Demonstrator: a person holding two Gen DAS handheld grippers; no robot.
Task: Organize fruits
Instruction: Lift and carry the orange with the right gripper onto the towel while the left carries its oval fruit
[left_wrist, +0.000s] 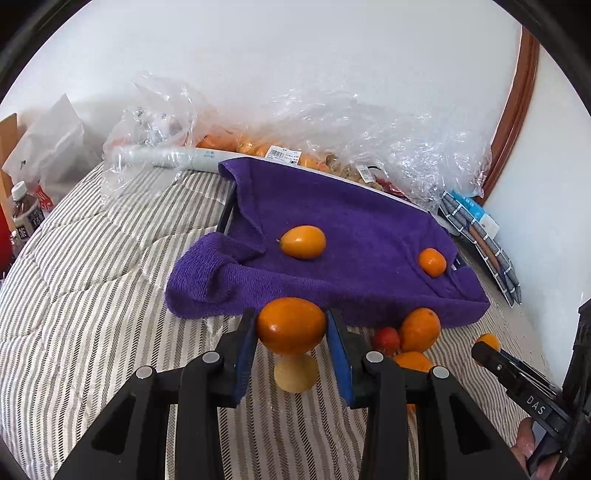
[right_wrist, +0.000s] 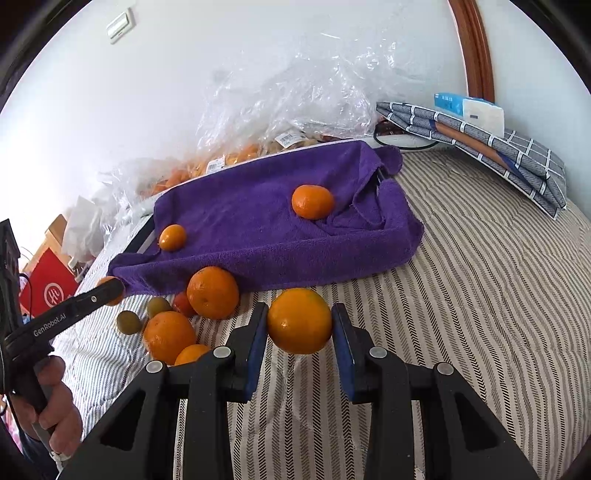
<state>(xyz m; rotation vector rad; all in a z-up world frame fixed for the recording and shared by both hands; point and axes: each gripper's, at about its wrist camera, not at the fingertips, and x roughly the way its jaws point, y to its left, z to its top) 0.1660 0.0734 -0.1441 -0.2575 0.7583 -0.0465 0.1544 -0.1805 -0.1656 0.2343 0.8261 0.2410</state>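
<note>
My left gripper (left_wrist: 291, 321) is shut on an oval orange fruit (left_wrist: 291, 326), held just above a pale yellow fruit (left_wrist: 295, 374) on the striped bedding. My right gripper (right_wrist: 299, 314) is shut on a round orange (right_wrist: 299, 322) in front of the purple towel (right_wrist: 251, 206). Two orange fruits lie on the towel, a small one (right_wrist: 172, 237) at the left and a larger one (right_wrist: 312, 201) at the right. A pile of loose fruit sits by the towel's near edge, with oranges (right_wrist: 212, 292), green fruits (right_wrist: 128, 322) and a red one (right_wrist: 183, 303). The left gripper (right_wrist: 110, 290) also shows in the right wrist view.
Clear plastic bags of fruit (left_wrist: 332, 122) lie along the wall behind the towel (left_wrist: 351, 221). Folded checked cloth (right_wrist: 498, 155) and a tissue pack (right_wrist: 469, 109) sit at the far right. A bottle (left_wrist: 22, 214), a white bag (left_wrist: 51, 144) and a red bag (right_wrist: 48, 280) stand at the left edge.
</note>
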